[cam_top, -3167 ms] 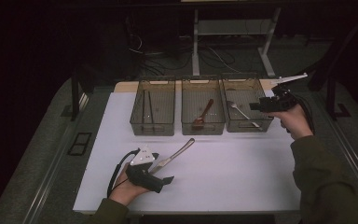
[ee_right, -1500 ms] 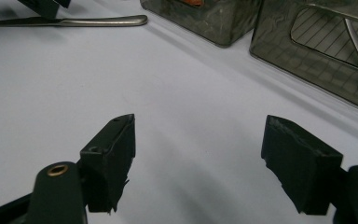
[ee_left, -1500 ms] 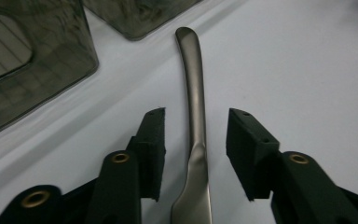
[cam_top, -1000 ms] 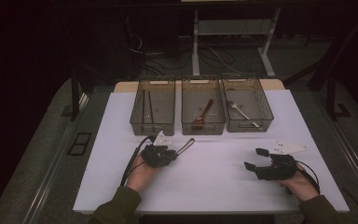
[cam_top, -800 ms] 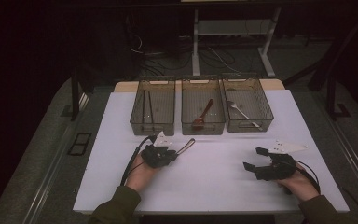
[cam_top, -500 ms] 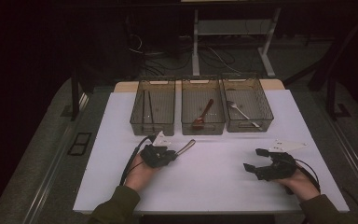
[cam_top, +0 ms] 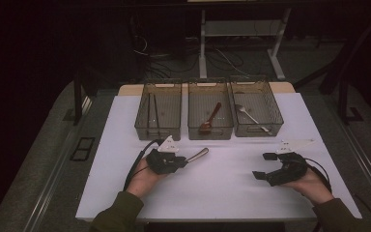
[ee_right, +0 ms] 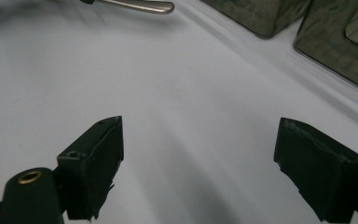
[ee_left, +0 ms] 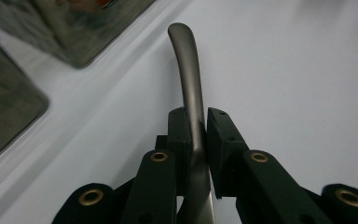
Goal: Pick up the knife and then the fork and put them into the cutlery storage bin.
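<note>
High view, near to far: left gripper [cam_top: 181,161] clamped on a metal utensil [cam_top: 196,155], handle angled far-right over the white table [cam_top: 232,183]; right gripper [cam_top: 265,166] empty, jaws just opened wide. Sorting step by judgement: lift, carry far. Three bins [cam_top: 211,116] ahead, each holding cutlery; path open.

Dim room, bright white tabletop, soft shadows, blurred close-ups

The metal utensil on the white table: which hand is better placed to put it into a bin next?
Probably the left. The left gripper is already shut on the metal utensil's handle, near the three bins. The right gripper has just been opening, holds nothing, and sits farther from the utensil.
</note>
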Tool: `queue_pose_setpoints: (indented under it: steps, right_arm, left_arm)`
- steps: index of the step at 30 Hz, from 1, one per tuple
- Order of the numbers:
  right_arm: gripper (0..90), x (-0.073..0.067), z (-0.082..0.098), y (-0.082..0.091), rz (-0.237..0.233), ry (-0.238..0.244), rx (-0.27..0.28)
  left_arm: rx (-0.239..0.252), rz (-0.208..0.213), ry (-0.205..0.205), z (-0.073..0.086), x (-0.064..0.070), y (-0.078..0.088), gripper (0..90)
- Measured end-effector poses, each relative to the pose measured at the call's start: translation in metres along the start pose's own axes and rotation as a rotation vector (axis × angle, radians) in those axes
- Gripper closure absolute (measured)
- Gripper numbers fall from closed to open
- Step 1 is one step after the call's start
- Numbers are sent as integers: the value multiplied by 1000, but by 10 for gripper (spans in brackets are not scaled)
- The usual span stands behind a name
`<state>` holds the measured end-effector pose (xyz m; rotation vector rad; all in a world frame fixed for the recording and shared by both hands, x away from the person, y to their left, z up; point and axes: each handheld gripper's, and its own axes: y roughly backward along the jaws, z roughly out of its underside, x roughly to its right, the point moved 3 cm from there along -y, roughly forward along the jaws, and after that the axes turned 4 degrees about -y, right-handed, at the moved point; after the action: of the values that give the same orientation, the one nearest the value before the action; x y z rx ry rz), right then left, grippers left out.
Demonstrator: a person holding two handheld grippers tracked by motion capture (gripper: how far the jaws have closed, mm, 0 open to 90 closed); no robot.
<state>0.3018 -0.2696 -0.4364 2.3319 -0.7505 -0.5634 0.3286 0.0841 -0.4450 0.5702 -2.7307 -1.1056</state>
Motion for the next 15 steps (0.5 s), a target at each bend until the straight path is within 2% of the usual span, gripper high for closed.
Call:
queue_pose_setpoints:
  steps: [7, 10, 13, 14, 15]
  right_arm:
    - [157, -6, -19, -1, -80, 83, -26]
    - [204, -10, -28, -2, -138, 126, -45]
    - [209, -16, -39, -3, -177, 166, -74]
    - [210, -19, -43, -3, -189, 178, -84]
    - [211, -21, -46, -3, -204, 192, -96]
  left_arm:
    - [19, 89, -86, -18, 18, -3, 793]
    - [32, 126, -129, -29, 28, -5, 793]
    - [35, 160, -183, -40, 38, -8, 793]
    - [46, 170, -184, -43, 42, -10, 793]
    - [41, 178, -211, -46, 45, -11, 793]
